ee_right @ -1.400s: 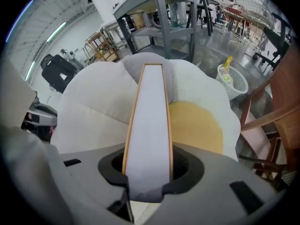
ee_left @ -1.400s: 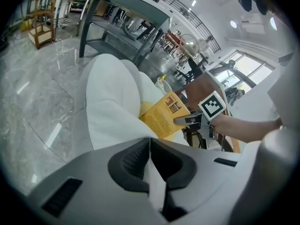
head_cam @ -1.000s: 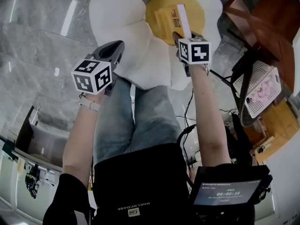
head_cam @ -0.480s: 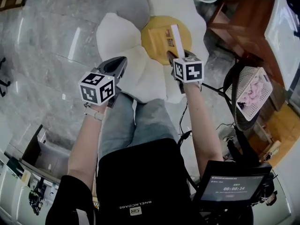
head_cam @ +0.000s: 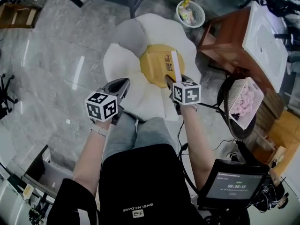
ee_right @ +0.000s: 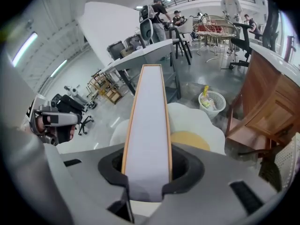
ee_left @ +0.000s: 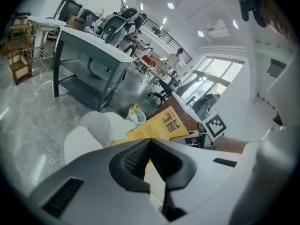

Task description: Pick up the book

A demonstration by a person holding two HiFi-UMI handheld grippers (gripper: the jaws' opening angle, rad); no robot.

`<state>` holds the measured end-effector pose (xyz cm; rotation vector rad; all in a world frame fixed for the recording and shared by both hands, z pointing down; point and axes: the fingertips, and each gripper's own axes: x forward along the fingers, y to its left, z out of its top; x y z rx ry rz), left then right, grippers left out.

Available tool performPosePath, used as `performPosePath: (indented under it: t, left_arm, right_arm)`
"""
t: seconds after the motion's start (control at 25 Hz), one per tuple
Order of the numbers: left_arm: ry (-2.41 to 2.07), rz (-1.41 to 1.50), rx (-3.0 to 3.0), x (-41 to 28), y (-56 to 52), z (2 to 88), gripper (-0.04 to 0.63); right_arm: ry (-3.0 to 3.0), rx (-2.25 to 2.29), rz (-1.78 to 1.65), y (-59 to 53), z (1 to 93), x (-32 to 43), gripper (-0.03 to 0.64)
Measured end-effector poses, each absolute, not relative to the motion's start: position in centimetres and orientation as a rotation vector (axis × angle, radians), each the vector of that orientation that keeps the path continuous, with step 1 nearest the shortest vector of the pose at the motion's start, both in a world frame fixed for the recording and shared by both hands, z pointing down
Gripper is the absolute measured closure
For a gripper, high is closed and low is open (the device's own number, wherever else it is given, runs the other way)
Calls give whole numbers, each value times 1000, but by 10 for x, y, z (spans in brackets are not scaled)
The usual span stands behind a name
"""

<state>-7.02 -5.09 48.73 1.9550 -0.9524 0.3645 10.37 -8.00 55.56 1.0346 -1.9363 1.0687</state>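
The book (head_cam: 159, 65) has a yellow cover and a white page edge (ee_right: 149, 121). My right gripper (head_cam: 172, 80) is shut on its lower end and holds it up in the air above the flower-shaped cushion (head_cam: 129, 62). In the right gripper view the jaws (ee_right: 147, 175) clamp both covers, with the page edge running away from the camera. My left gripper (head_cam: 124, 83) hangs to the left of the book, apart from it, jaws shut and empty. The left gripper view shows its tips (ee_left: 150, 142) meeting, with the yellow book (ee_left: 157, 128) beyond them.
Below lies the white cushion with a yellow centre (ee_right: 190, 139) on a grey marble floor. A wastebasket (head_cam: 190, 13) and a wooden desk (head_cam: 220, 36) stand at the upper right. A white basket (head_cam: 241, 102) is at the right. A tablet (head_cam: 236, 186) hangs at my waist.
Both grippers have risen, and the book has gone up with the right one. The cushion and floor now look smaller and farther below.
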Motion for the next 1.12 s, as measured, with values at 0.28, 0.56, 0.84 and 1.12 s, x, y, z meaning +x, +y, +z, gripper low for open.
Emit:
performPosePath:
  t: [0.28, 0.56, 0.84, 1.12]
  left_arm:
    - [-902, 290, 2043, -59, -52, 424, 580]
    - [-959, 189, 2097, -56, -59, 362, 578]
    - [-936, 88, 2154, -45, -61, 293, 580]
    - [-903, 35, 2228, -43, -62, 250, 580]
  right_arm:
    - [-2052, 1104, 1166, -70, 489, 98, 453]
    - [-2149, 1143, 1137, -71, 421, 102, 453]
    - [-2233, 1190, 1102, -77, 352, 104, 453]
    - [-2313, 1215, 1093, -80, 305, 98, 453]
